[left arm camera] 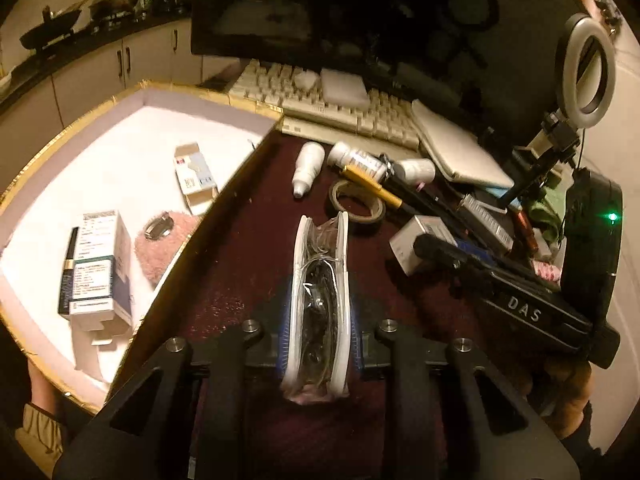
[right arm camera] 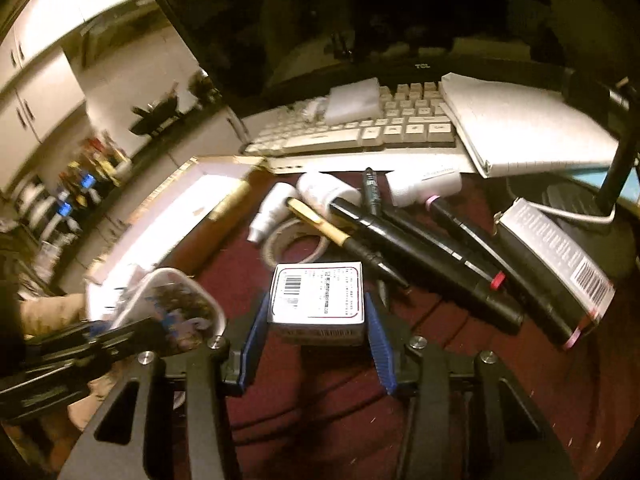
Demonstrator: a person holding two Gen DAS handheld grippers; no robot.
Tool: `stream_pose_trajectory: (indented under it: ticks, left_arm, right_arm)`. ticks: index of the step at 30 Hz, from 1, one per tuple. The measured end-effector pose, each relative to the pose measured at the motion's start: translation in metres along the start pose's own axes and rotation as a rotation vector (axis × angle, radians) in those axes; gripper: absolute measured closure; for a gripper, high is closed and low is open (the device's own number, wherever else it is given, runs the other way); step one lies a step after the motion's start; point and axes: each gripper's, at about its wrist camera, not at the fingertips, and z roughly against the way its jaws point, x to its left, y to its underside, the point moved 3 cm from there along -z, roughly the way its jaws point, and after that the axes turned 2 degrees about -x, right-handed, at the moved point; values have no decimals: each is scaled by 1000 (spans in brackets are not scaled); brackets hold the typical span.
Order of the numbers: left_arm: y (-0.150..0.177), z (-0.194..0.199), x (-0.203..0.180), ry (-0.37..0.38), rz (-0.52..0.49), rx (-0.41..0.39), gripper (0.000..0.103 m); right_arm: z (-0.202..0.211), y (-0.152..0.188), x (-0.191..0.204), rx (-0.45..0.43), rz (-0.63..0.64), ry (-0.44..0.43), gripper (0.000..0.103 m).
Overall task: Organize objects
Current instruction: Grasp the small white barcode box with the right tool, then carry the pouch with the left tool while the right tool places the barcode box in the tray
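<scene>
Clamping a clear, white-rimmed pouch [left arm camera: 318, 300] between its blue pads, the left hand-held gripper [left arm camera: 318, 344] holds it above the dark red counter [left arm camera: 240, 264], just right of the gold-edged white tray [left arm camera: 120, 168] where boxes and a pink puff already lie; the step in hand looks like carrying the pouch to that tray, so the next move calls for swinging left and letting go. Seen from the right wrist, the right hand-held gripper [right arm camera: 316, 320] stands wide around a small barcoded box [right arm camera: 316, 300], pads seemingly not yet touching, so closing squarely on its sides comes next.

Black angular frames with silver screws carry blue ribbed jaws; the right gripper [left arm camera: 500, 280] reads "DAS"
</scene>
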Motion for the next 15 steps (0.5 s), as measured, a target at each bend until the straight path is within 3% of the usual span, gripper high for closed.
stream_pose_trajectory:
  ticks: [6,15]
  left_arm:
    - [-3,23,2,13,32,-40,81]
    - [-3,69,35,-45,99,-141,81]
  right_arm:
    - [11,2,14,-12,4,-35,56]
    - [17,-1,63,-19,95,-97,56]
